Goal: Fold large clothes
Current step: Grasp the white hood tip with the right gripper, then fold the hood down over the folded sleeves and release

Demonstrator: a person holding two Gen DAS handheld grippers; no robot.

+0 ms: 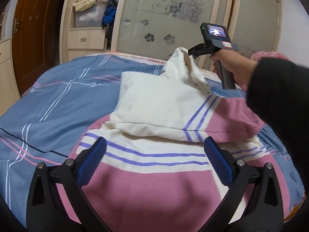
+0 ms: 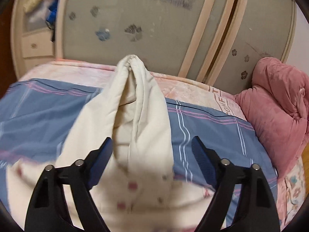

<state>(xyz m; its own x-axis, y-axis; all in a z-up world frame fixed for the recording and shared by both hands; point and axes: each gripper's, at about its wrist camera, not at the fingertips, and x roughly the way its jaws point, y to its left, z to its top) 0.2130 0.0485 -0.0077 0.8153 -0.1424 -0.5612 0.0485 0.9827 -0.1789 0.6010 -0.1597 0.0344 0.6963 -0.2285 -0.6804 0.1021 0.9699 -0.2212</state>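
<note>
A large pink, cream and purple-striped hooded garment (image 1: 146, 174) lies partly folded on the bed. Its cream hood (image 1: 185, 67) stands up at the far end. My left gripper (image 1: 154, 147) is open and empty, hovering above the striped part near me. In the left wrist view the right gripper's body (image 1: 208, 46) is held by a hand just right of the hood; its fingertips are hidden there. In the right wrist view my right gripper (image 2: 152, 145) is open, with the cream hood (image 2: 135, 100) rising between and beyond the blue pads (image 2: 200, 154), not pinched.
The bed has a blue checked cover (image 1: 58, 100). A rolled pink blanket (image 2: 278, 104) lies at the right end of the bed. A wardrobe with frosted sliding doors (image 1: 173, 9) stands behind it, and open shelves of clothes (image 1: 92, 5) and a brown door (image 1: 32, 29) are at the left.
</note>
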